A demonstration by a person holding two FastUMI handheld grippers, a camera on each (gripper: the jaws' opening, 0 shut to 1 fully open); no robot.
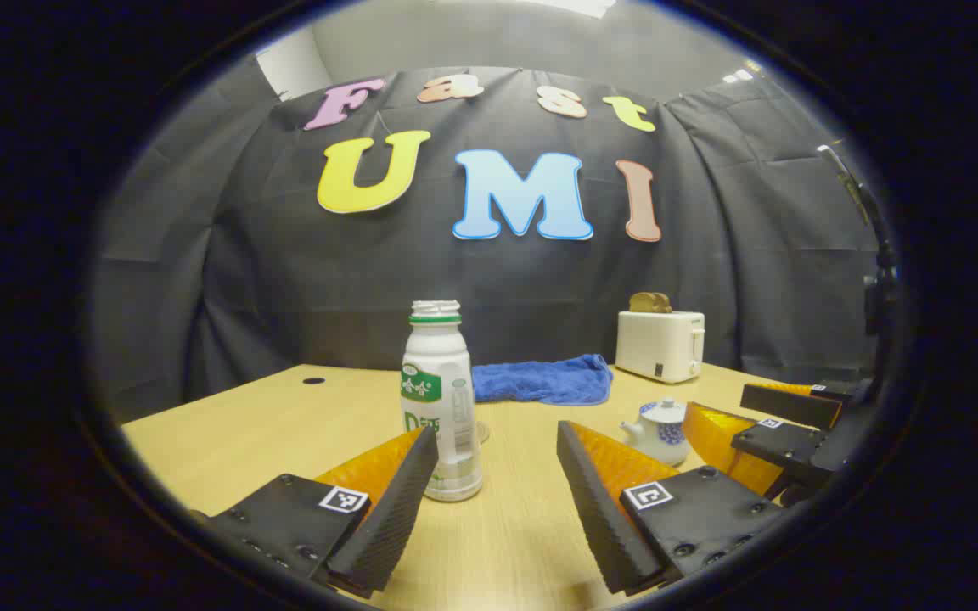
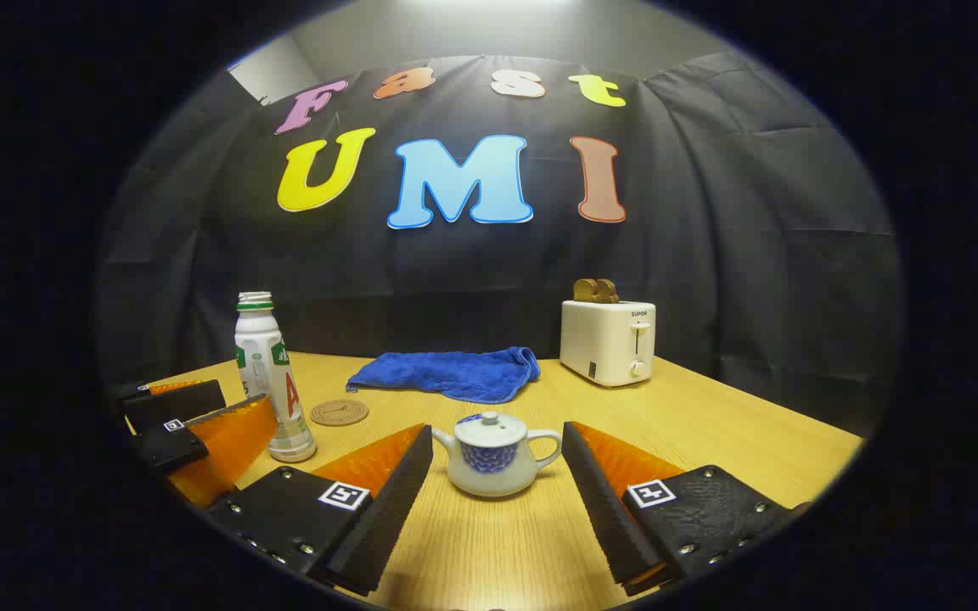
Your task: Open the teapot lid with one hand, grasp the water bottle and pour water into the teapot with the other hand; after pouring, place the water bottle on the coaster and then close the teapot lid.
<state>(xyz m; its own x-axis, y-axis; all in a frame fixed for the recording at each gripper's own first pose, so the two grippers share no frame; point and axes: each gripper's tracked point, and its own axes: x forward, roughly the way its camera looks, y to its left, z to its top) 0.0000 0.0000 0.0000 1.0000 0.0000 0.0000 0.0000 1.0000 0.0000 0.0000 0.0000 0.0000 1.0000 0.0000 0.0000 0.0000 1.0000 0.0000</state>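
A pale wooden table [image 2: 710,441] fills the booth, black cloth behind. Taking the teapot [image 2: 496,462] as landmark: the water bottle [image 2: 272,386], uncapped, stands well to its left, the coaster [image 2: 340,412] between them and further back, a blue towel [image 2: 455,372] and a toaster [image 2: 608,341] behind. The right gripper [image 2: 497,462] gapes around the teapot, lid still on; the left gripper [image 1: 497,458] is spread beside the bottle. Risks: a finger nudging the tall bottle over, or the small lid knob slipping.

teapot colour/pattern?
White teapot with a blue scale-like patch on its belly; lid plain white. Clearest in the right gripper view.
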